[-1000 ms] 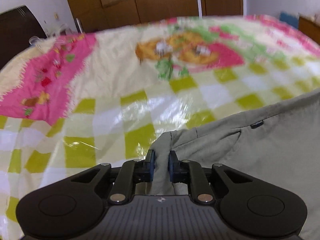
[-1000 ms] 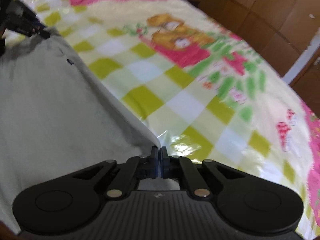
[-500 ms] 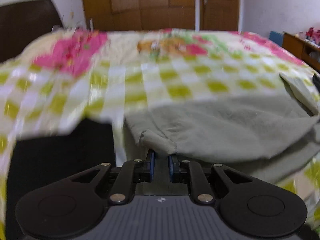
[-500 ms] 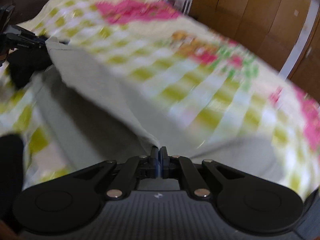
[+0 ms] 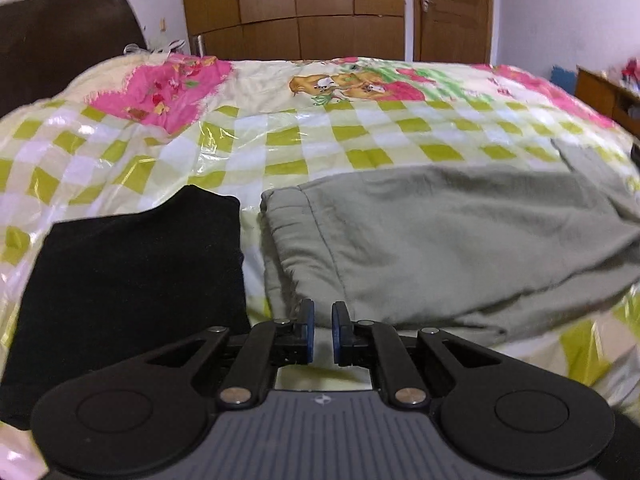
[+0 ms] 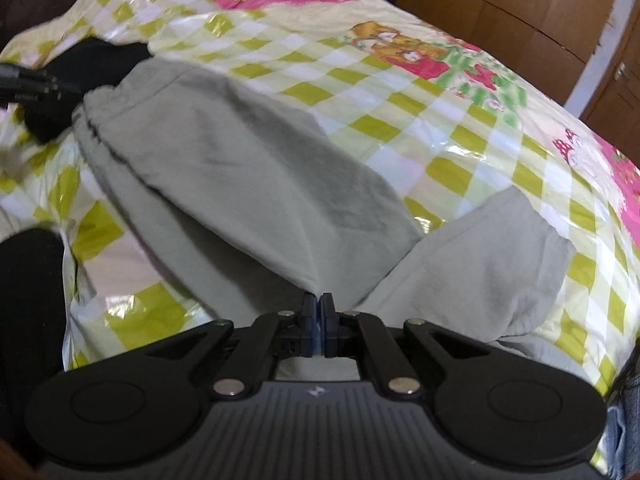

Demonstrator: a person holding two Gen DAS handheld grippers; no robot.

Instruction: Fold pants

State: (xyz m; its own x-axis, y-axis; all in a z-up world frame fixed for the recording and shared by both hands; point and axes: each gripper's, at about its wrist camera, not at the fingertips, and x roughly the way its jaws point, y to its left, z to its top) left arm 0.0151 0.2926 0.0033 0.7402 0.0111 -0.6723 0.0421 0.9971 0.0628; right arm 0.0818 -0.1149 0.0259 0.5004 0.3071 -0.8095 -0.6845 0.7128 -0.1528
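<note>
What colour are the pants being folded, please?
Pale grey-green pants, clearest in the left wrist view.

Both cameras are sitting low and close over the bed (image 5: 280, 148), each looking forward and down along its own claw. The left view is facing the wardrobe (image 5: 296, 8); the right is looking diagonally. Both are sharing the grey pants (image 5: 460, 232) (image 6: 240, 168) and black cloth (image 5: 132, 280).

Grey-green pants (image 5: 440, 240) folded over on the checked bedspread (image 5: 280, 140), cuffed end doubled back.
</note>
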